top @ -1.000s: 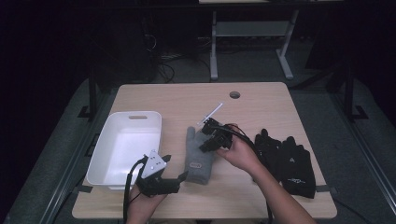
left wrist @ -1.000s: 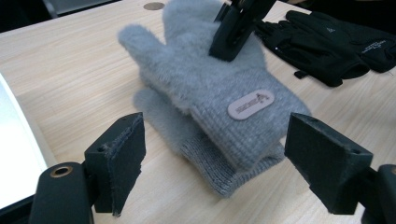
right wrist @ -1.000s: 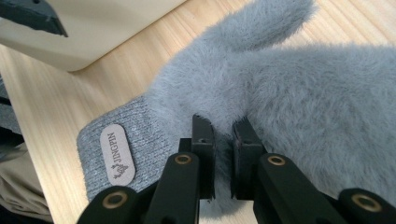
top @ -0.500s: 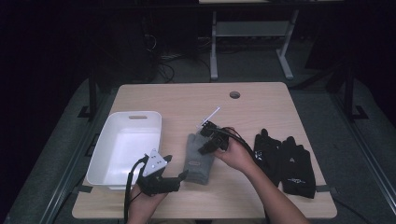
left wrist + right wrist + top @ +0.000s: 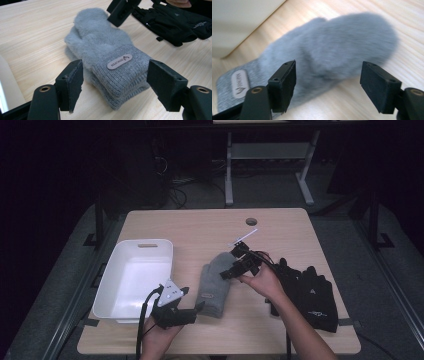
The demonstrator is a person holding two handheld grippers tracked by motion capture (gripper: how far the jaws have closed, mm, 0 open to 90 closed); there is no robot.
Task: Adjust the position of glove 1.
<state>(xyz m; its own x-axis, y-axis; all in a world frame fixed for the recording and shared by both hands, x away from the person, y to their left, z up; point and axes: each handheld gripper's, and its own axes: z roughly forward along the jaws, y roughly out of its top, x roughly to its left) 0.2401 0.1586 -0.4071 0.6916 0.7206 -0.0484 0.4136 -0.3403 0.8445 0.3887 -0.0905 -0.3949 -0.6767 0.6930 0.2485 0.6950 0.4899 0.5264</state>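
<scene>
1. Mittens [image 5: 215, 282]: your grey fuzzy pair lies stacked in the middle of the table [image 5: 200, 225], between the white bin [image 5: 135, 275] on the left and the black gloves [image 5: 312, 292] on the right.
2. Expect them to be light, soft and floppy. They should squash under the pads and sag if lifted by one end, and the top one could slide off the lower.
3. The knitted cuff [image 5: 120, 68] with the small label [image 5: 119, 61] looks firmer than the fluffy body, so take hold there, pinching both layers together.
4. The long axis runs near to far, leaning a little right. The cuffs point toward you and the rounded tips point away.
5. Your left hand-held gripper [image 5: 192, 312] sits at the cuff end with its jaws spread either side, having just been closing a little, and not pressing yet.
6. Your right hand-held gripper [image 5: 235, 270] hovers over the far tips, and its jaws have just sprung wide and hold nothing.
</scene>
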